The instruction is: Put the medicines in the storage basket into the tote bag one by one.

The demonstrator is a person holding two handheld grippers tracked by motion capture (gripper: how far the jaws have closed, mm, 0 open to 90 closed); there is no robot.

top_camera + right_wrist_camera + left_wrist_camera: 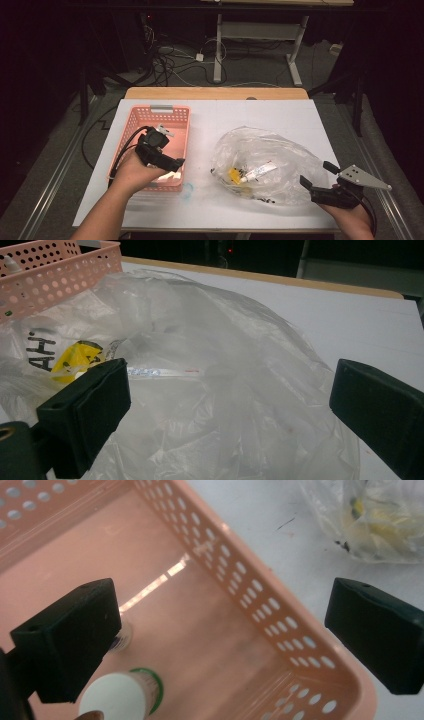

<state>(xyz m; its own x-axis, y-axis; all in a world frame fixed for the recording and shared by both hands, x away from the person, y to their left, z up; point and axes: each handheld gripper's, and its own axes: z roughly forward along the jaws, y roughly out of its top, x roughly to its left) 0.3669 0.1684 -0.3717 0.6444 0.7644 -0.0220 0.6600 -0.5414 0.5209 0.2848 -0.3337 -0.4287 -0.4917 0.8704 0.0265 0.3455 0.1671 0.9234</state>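
Observation:
A pink perforated basket (150, 116) stands at the table's left. My left gripper (172, 162) hovers open over its near right corner; in the left gripper view the jaws (220, 620) straddle the basket wall (260, 595). A white-capped bottle with a green ring (120, 695) lies on the basket floor under the left jaw. A clear plastic bag (265, 160) holds a yellow item (234, 175) and a white tube (257, 171). My right gripper (317, 174) stands open at the bag's right edge, with the bag (225, 390) between its jaws (232, 390).
The white table top (280, 115) has bare room behind and to the right of the bag. A small faint ring (187, 190) lies near the front edge by the basket. Cables and desk legs (218, 45) stand on the floor beyond the table.

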